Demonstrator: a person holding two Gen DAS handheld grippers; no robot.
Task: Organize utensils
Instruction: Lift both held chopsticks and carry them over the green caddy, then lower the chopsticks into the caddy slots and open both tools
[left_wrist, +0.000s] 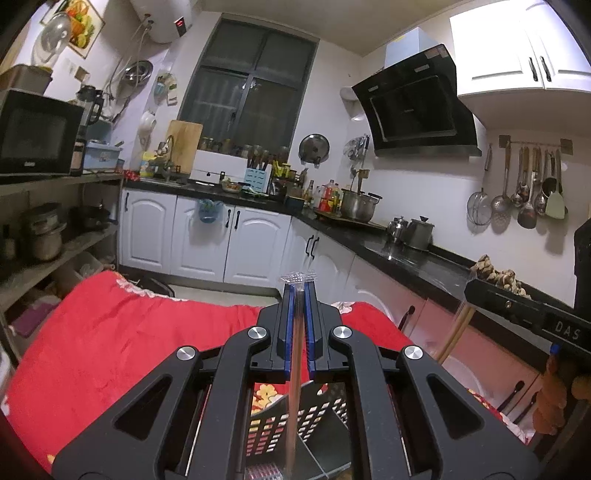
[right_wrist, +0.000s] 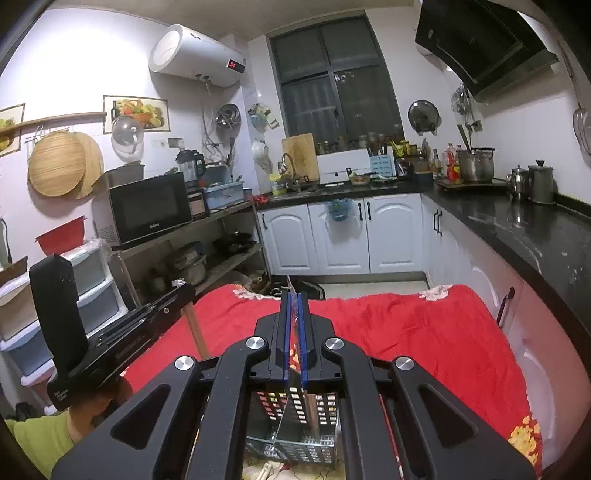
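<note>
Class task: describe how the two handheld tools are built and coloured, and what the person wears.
Each tool, left and right, is matte black with angular linkage arms, silver round bolt heads and blue ridged finger pads. White lettering marks the side of each. A yellow-green sleeve shows beside the left one.

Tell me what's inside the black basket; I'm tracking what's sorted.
The black basket shows a divider and the chopstick hanging in one compartment; its floor stays hidden by the right tongs.

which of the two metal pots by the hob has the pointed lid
The bigger, cylindrical pot, farther right; the kettle beside it has a spout and a round knob.
</note>
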